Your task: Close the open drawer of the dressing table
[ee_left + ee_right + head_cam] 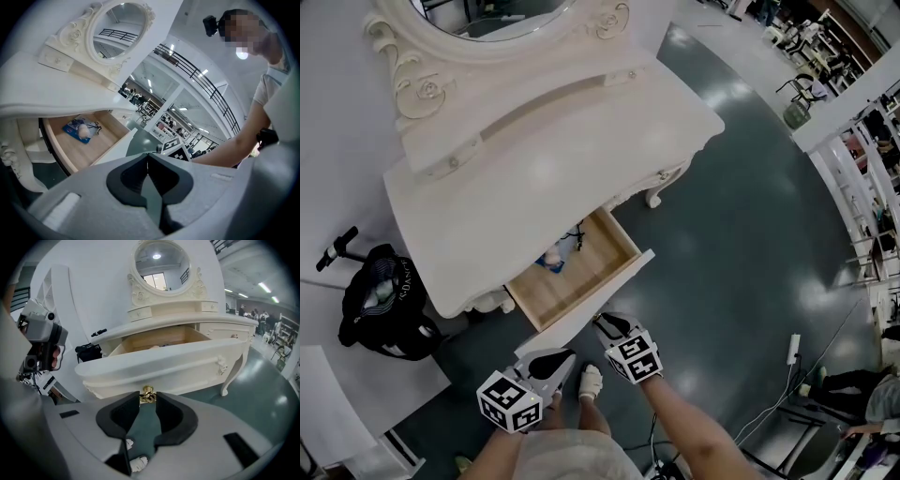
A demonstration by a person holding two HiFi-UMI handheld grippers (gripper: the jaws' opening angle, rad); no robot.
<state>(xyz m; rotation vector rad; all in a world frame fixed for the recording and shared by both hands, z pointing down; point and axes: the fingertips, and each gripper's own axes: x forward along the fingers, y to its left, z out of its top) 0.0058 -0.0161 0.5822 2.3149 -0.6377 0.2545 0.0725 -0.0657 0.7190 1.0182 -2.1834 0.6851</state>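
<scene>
Right gripper (148, 398) pinching the gold knob (148, 391) mid-frame, drawer front (178, 363) stretched crosswise straight ahead; left gripper (555, 361), pressed together and empty, at lower left.

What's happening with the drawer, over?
Left gripper shut, empty. Right gripper clamps gold metal drawer handle. Cream wooden drawer open. Nothing blocking it.

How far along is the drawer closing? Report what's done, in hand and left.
Done: nothing visible yet; the drawer stands pulled well out of the dressing table. In hand: the right gripper has its jaws on the gold handle; the left gripper is shut and empty. Left: pushing the drawer fully in.
</scene>
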